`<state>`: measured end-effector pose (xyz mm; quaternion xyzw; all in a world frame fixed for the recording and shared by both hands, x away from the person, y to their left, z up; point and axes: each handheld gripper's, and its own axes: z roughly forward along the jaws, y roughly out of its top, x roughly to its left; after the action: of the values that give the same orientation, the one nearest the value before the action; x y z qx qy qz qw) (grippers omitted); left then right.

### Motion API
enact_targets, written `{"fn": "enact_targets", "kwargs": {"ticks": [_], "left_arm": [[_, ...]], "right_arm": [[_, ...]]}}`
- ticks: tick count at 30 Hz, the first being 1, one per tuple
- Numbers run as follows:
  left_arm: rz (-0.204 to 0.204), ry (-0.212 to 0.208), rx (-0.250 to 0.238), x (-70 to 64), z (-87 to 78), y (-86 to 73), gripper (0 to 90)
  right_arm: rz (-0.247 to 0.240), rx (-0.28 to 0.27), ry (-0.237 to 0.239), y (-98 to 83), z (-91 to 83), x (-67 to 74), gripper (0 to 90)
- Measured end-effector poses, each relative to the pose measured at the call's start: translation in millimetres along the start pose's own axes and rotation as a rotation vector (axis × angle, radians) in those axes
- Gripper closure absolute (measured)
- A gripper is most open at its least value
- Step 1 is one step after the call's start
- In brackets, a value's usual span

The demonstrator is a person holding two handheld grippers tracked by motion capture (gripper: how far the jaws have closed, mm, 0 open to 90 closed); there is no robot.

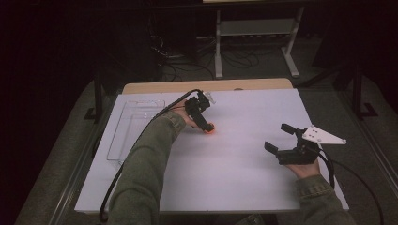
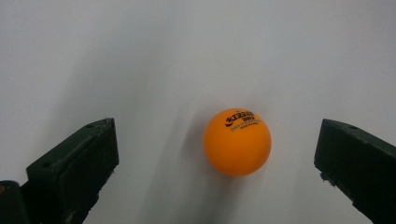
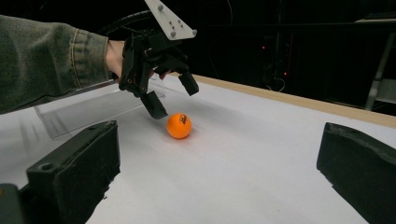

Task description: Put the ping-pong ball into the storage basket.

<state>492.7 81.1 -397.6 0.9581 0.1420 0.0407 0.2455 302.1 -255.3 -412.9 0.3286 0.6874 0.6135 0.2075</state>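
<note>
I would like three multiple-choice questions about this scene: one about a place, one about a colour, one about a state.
1. Where does the clear tray lie?
A. at the table's left side
B. at the table's right side
C. under the right gripper

2. What colour is the ball?
A. white
B. orange
C. green

3. How does the left gripper stand to the ball?
A. shut on it
B. open, with the ball between its jaws, untouched
C. open, far from it

Answers:
1 A, the high view shows it near the left edge of the white table.
2 B, plainly orange with dark print.
3 B, the left gripper view shows gaps on both sides.
</note>
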Motion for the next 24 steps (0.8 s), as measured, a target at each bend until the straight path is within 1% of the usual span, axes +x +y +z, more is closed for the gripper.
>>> {"fn": "enact_targets", "kwargs": {"ticks": [6, 10, 13, 17, 21, 24], "left_arm": [[0.004, -0.008, 0.017, -0.4, 5.5, -0.6, 0.0], [0.012, -0.013, 0.017, -0.9, 7.9, -0.3, 0.0], [0.012, -0.016, 0.028, -0.9, 10.7, -1.1, 0.0], [0.024, -0.016, 0.051, -1.6, 14.5, -2.3, 0.0], [0.026, -0.02, 0.059, -2.0, 17.2, -2.5, 0.0], [0.019, -0.021, 0.062, -1.7, 17.8, -2.8, 0.0]], "right_arm": [[-0.001, 0.001, -0.001, -0.1, 0.0, -0.1, 0.0], [0.0, 0.001, 0.0, 0.0, 0.0, -0.1, 0.0], [-0.001, 0.0, 0.0, -0.1, 0.0, -0.3, 0.0], [-0.001, 0.001, -0.001, -0.1, -0.1, -0.5, 0.0], [0.0, 0.002, -0.001, -0.2, -0.1, -0.6, 0.0], [0.0, 0.003, -0.001, -0.4, 0.0, -0.6, 0.0]]}}
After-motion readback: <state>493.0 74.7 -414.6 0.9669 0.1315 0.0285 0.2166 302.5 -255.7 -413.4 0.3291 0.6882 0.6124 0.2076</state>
